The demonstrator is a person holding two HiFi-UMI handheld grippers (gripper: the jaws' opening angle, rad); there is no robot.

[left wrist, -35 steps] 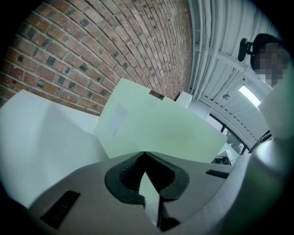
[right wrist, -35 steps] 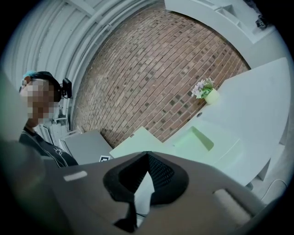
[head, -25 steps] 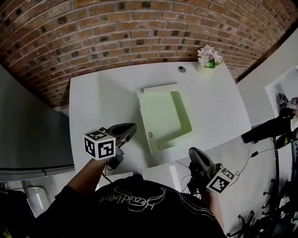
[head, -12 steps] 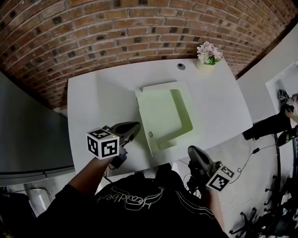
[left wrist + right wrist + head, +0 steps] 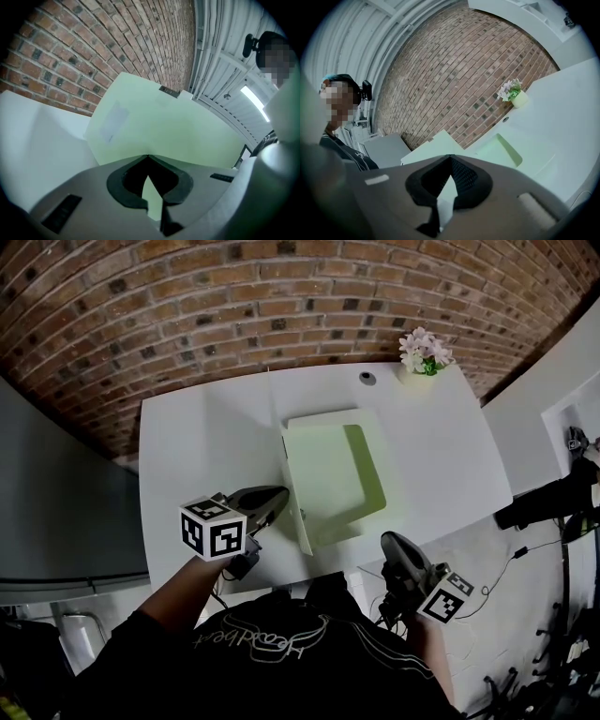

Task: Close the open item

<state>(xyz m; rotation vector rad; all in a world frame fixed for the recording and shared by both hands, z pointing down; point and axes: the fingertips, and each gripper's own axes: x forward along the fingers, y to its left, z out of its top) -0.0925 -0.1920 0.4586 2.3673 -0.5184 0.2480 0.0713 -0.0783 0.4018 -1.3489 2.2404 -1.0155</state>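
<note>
A pale green box point(image 5: 336, 474) lies open in the middle of the white table point(image 5: 197, 437). Its lid point(image 5: 296, 507) stands nearly on edge along the box's left side. My left gripper point(image 5: 277, 495) is shut and empty, with its tips right at the lid's outer face; in the left gripper view that lid point(image 5: 164, 126) fills the space just beyond the left gripper point(image 5: 148, 157). My right gripper point(image 5: 387, 545) hangs shut and empty off the table's front edge. From the right gripper view, past the right gripper point(image 5: 450, 157), I see the box's hollow point(image 5: 506, 150) and the raised lid point(image 5: 436, 143).
A small pot of pink and white flowers point(image 5: 421, 352) stands at the table's far right corner, with a round grommet point(image 5: 365, 378) beside it. A brick wall point(image 5: 281, 296) runs behind the table. Cables lie on the floor at the right point(image 5: 525, 549).
My left gripper has edged right, up to the lid. The lid now shows thinner, standing more upright. The right gripper has barely moved.
</note>
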